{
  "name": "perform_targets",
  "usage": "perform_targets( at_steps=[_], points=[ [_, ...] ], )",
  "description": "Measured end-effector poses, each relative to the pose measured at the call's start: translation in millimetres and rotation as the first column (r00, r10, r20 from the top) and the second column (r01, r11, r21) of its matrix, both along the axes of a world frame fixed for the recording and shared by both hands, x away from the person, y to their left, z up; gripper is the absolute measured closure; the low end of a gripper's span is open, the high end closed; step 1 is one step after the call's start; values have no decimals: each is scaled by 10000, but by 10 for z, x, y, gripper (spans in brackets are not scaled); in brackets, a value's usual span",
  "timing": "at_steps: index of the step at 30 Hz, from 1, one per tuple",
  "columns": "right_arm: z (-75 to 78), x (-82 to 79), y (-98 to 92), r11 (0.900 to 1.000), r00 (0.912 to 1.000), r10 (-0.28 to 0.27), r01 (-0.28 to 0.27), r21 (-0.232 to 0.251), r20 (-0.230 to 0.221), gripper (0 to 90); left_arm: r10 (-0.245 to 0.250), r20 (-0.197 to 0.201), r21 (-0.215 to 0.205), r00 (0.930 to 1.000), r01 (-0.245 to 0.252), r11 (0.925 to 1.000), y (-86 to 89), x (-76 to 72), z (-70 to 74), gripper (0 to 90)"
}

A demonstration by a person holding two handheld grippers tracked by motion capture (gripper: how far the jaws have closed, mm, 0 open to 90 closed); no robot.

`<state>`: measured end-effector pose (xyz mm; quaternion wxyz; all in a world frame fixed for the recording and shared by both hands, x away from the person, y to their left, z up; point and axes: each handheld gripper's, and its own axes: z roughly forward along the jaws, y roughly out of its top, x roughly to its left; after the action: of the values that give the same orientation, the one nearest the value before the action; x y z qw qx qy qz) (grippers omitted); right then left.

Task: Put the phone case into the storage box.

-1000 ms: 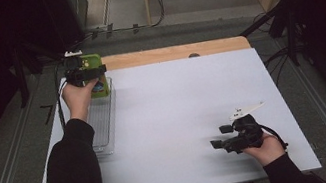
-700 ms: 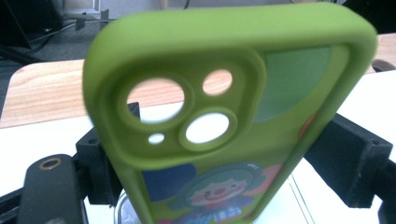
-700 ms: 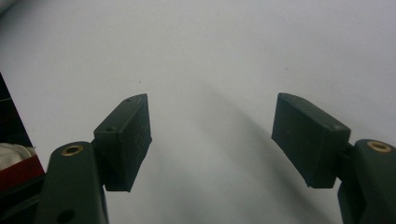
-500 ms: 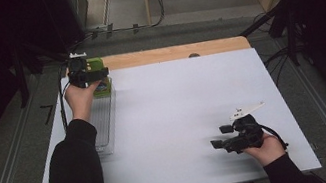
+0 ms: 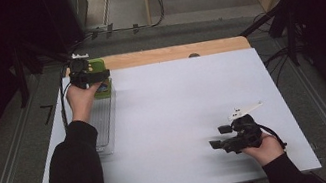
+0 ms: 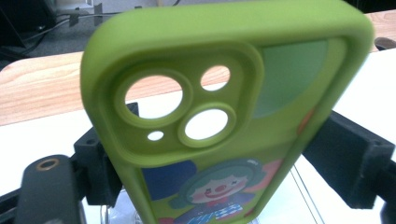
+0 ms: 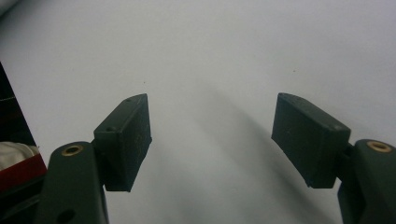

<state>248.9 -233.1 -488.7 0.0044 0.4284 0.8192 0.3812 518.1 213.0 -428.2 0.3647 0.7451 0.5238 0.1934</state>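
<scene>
A green phone case [image 6: 210,46] with a clown picture and camera cut-outs stands on end between the pads of my left gripper [image 6: 219,172]. Both pads touch its sides, though the jaws have just been opening slightly. From above, that left gripper [image 5: 90,76] sits at the table's far left with the case [image 5: 102,89] over the far end of a clear plastic tray [image 5: 104,127]. My right gripper [image 5: 219,137] rests low at the near right of the white table [image 5: 173,105]. In its own view the right gripper [image 7: 212,140] is open with nothing between its pads.
A bare wooden strip [image 5: 169,53] runs along the table's far edge, with a small dark round thing [image 5: 194,55] on it. Cables and dark stands lie on the floor beyond. Metal rails flank the table on both sides.
</scene>
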Motion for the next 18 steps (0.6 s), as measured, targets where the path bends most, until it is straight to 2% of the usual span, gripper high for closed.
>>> perform_targets(
  at_steps=[3, 7, 11, 14, 18],
  points=[
    [0, -1, -2, 10000, 10000, -10, 10, -4, -5, 266, -149, -2, -100, 9999, 149, 9998, -1, 6, -11, 118],
    [-6, -6, -6, 10000, 10000, 17, -17, -35, 3, 266, -76, -128, 92, 9999, 78, 9999, -5, 7, -25, 56],
    [-5, -15, -12, 10000, 10000, -33, 33, -20, 15, 266, -103, -139, -12, 9999, 103, 9999, 8, 2, -12, 55],
    [-3, -19, -17, 10000, 10000, -41, 41, -21, 6, 266, -49, -318, -142, 9995, 45, 9999, 14, -6, -2, 55],
    [-3, -22, -20, 10000, 10000, -45, 45, -21, 6, 266, 4, -478, -115, 9989, -10, 9999, 34, -22, 20, 55]
  ],
)
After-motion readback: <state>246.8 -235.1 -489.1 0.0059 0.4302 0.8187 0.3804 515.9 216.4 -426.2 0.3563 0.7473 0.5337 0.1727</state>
